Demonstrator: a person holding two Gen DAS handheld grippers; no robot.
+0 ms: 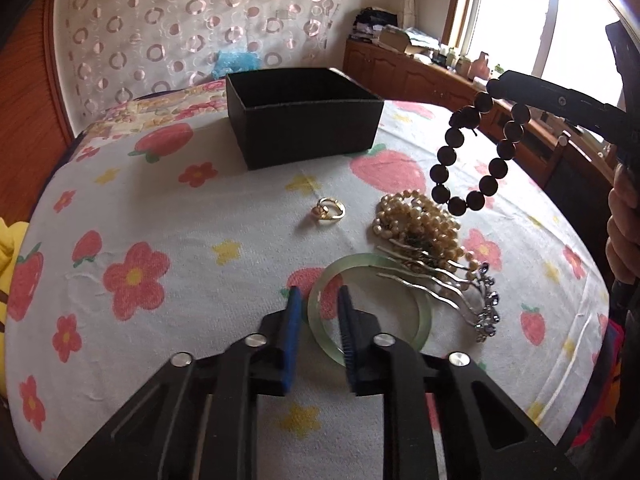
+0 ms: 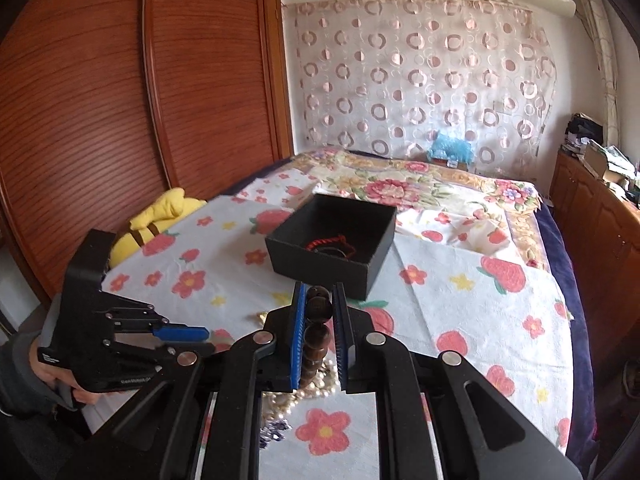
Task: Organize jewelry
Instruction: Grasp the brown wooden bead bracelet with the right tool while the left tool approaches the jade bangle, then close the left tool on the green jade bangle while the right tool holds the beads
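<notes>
A black open box [image 1: 304, 114] stands on the flowered cloth; in the right wrist view the box [image 2: 332, 246] holds a red cord bracelet [image 2: 326, 243]. My right gripper [image 2: 319, 304] is shut on a dark wooden bead bracelet [image 2: 317, 330], which hangs in the air in the left wrist view [image 1: 476, 160] right of the box. My left gripper [image 1: 318, 300] is open and empty, low over a green jade bangle [image 1: 370, 304]. A gold ring [image 1: 330, 210], a pearl necklace [image 1: 420, 224] and a silver hair comb [image 1: 452, 288] lie nearby.
The flowered cloth [image 1: 160, 240] covers a bed. A yellow plush toy [image 2: 160, 220] lies at its left edge by a wooden wardrobe [image 2: 120, 100]. A wooden cabinet [image 1: 420, 76] runs along the right under the window.
</notes>
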